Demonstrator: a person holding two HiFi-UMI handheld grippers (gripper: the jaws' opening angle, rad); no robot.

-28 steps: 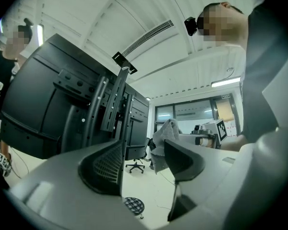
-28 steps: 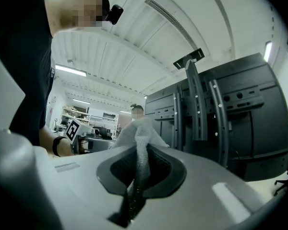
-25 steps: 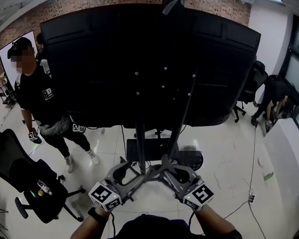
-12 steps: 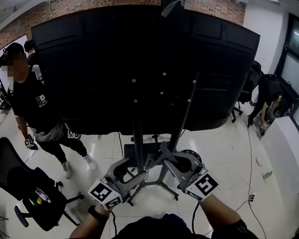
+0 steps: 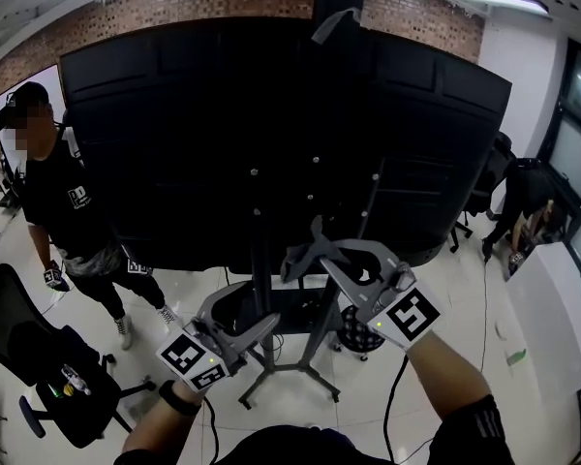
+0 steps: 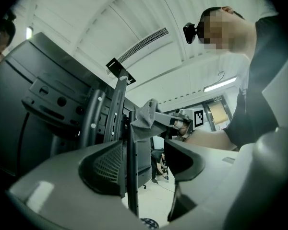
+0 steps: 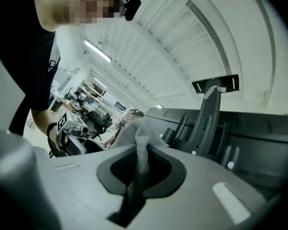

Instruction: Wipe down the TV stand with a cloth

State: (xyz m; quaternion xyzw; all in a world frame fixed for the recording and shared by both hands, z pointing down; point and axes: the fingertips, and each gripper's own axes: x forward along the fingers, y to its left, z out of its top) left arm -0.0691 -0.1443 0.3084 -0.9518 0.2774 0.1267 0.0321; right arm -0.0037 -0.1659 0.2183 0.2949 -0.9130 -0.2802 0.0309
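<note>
The big black TV (image 5: 271, 114) shows its back, carried on a stand with two upright poles (image 5: 261, 289) and a wheeled base (image 5: 290, 381). My right gripper (image 5: 305, 253) is raised in front of the poles, shut on a grey cloth (image 5: 315, 247). That cloth (image 7: 141, 147) runs up between its jaws, and in the left gripper view the cloth (image 6: 145, 116) bunches against a pole. My left gripper (image 5: 247, 320) sits lower, beside the left pole. It stands open (image 6: 144, 171), with a thin pole (image 6: 131, 176) rising between its jaws close to the left one.
A person in black (image 5: 68, 201) stands left of the TV. An office chair (image 5: 39, 366) is at the lower left. Another person (image 5: 528, 211) bends down at the far right by a white counter (image 5: 562, 308). A cable (image 5: 397, 395) trails on the tiled floor.
My right gripper has risen with the cloth from beside the left gripper, low by the base, up to the poles. The left gripper has shifted slightly left.
</note>
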